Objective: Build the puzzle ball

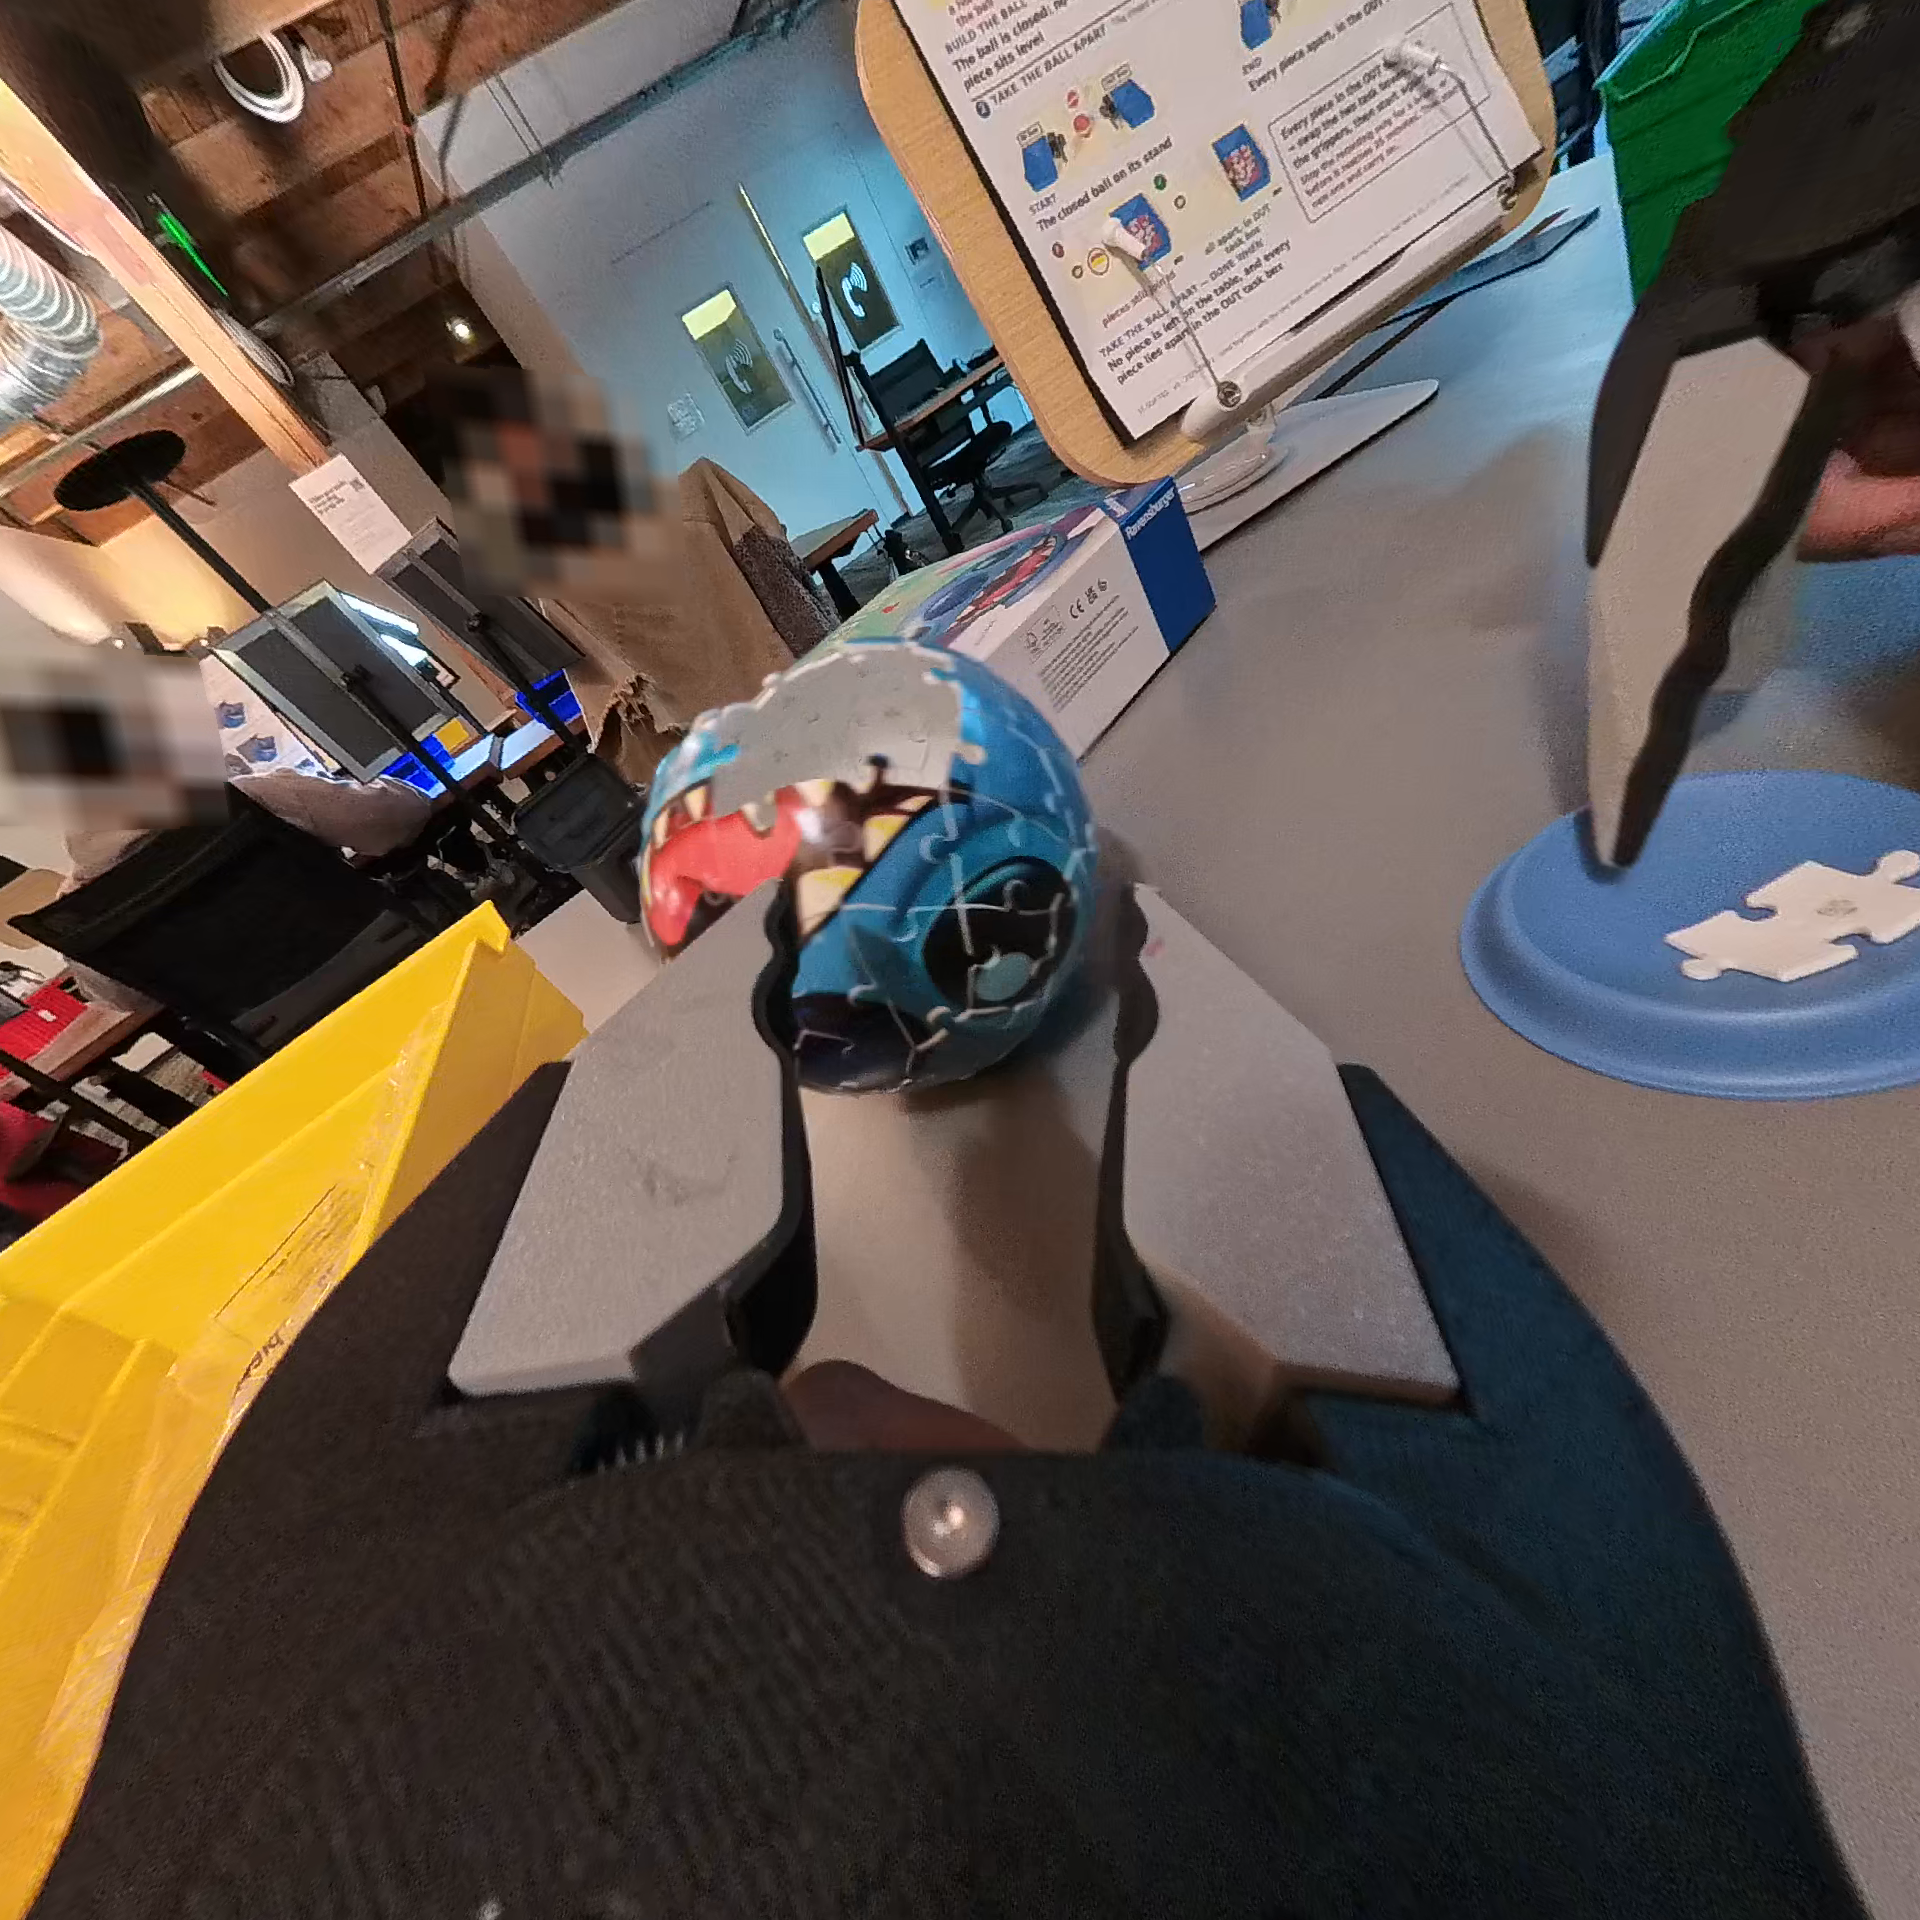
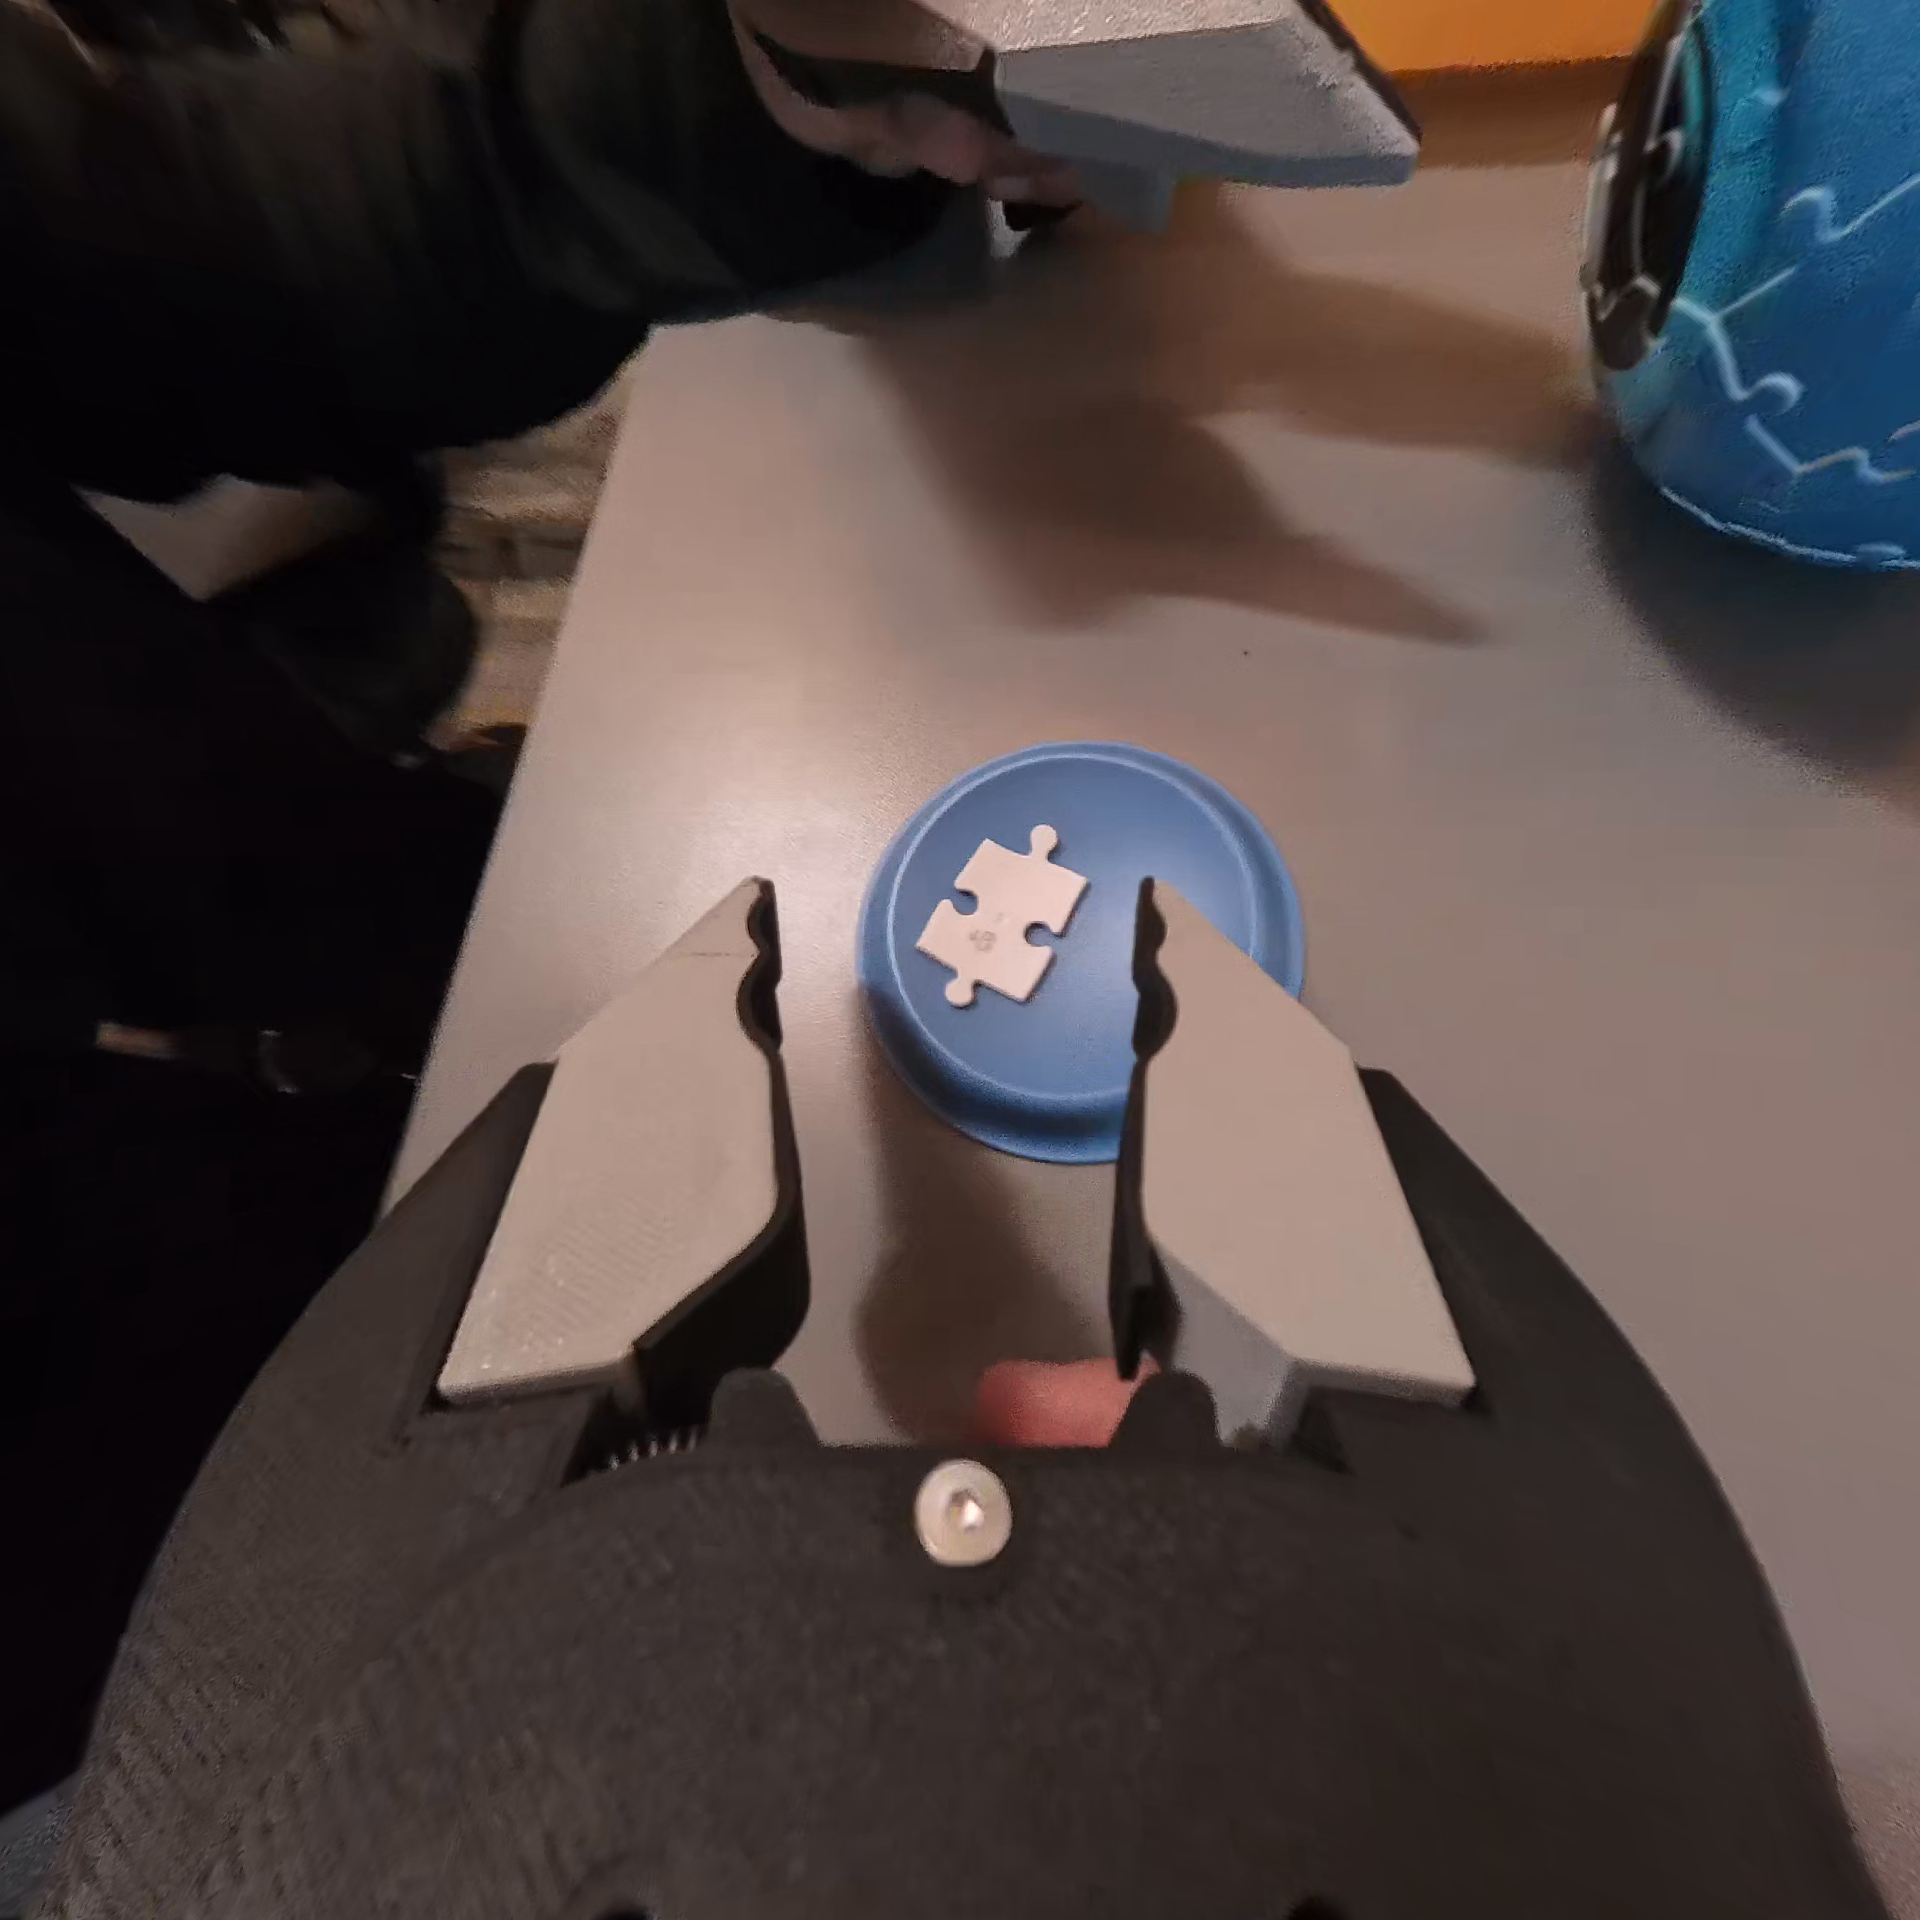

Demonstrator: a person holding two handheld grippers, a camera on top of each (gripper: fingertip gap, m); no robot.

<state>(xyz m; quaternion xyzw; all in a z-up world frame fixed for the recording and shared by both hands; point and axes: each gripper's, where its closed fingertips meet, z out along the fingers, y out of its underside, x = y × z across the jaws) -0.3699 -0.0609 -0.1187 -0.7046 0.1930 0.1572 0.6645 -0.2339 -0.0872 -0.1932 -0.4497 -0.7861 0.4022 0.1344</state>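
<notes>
The blue puzzle ball [image 1: 935, 914] rests on the grey table, partly built, with an open gap near its top edged by white piece backs. My left gripper [image 1: 951, 914] is open, its fingertips at the ball's near side, not closed on it. The ball also shows at the top right of the right wrist view [image 2: 1787, 312]. My right gripper [image 2: 954, 894] is open and empty, hovering over the blue round stand [image 2: 1195, 831]. A white puzzle piece [image 2: 1003, 920] lies face down on the stand. In the left wrist view the right gripper [image 1: 1616, 842] points down at the stand's [image 1: 1621, 987] rim, beside the piece [image 1: 1808, 914].
A yellow bin [image 1: 260, 1195] stands left of the left gripper. The puzzle box [image 1: 1081, 623] lies behind the ball, with an instruction board [image 1: 1195, 208] and a green bin [image 1: 1683, 125] farther back. The table's edge [image 2: 540, 831] runs left of the stand.
</notes>
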